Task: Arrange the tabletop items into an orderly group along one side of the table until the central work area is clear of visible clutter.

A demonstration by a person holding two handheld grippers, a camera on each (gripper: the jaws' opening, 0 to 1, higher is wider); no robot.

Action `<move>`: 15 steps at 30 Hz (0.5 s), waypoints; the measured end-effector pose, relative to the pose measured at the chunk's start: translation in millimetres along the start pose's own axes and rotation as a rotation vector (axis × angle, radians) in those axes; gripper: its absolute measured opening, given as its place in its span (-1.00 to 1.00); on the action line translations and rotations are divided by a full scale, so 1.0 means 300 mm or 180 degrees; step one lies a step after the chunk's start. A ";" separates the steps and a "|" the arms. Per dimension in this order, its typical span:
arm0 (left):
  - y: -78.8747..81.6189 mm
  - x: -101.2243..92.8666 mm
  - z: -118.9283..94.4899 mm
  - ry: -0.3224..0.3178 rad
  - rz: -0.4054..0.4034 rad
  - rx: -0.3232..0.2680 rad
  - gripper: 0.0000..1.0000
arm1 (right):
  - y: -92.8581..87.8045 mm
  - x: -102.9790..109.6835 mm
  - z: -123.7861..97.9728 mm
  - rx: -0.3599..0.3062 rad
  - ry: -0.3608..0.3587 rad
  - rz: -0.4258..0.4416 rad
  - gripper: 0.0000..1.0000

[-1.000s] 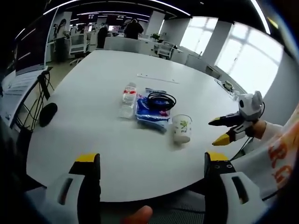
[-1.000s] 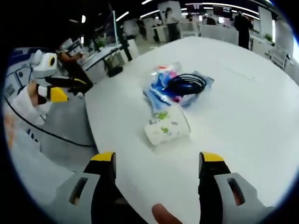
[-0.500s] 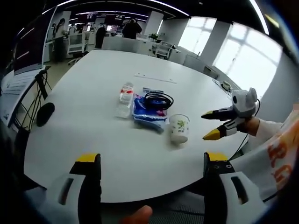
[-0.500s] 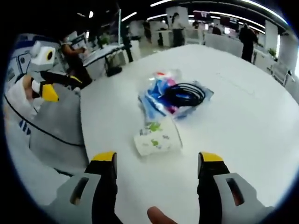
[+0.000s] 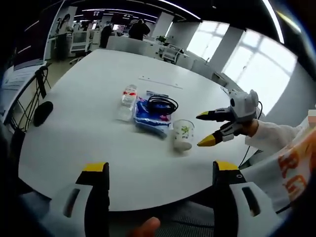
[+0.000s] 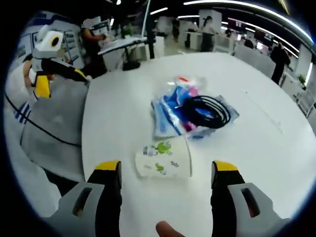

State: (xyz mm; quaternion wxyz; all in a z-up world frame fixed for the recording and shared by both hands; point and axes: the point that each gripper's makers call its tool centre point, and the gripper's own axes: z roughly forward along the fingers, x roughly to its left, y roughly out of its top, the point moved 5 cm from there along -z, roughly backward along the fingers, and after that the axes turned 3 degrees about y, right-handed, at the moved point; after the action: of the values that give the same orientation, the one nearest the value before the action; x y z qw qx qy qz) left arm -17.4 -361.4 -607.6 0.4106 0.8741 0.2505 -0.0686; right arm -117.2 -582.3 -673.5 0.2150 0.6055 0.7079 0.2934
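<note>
Cup (image 6: pixel 164 159) stands between the spread jaws of the right gripper (image 6: pixel 164 174), which should straddle it squarely, then close gently so the thin wall isn't crushed.

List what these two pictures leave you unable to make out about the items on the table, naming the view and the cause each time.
- Plastic bottle, left gripper view: label too small to read; right gripper view: mostly hidden behind the blue packet.
- Blue packet, both views: print unreadable, partly covered by the black cable coil.
- Paper cup: contents hidden; its mouth faces away.
</note>
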 end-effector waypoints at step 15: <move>0.012 -0.022 0.005 -0.0120 0.0036 -0.0075 0.79 | -0.010 0.017 0.089 0.0185 -0.0180 -0.0514 0.33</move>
State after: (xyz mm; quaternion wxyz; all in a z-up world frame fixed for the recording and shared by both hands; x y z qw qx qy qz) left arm -21.2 -366.9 -604.1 0.4258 0.8692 0.2385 -0.0797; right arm -102.7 -573.4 -695.0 0.2402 0.5604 0.7563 0.2373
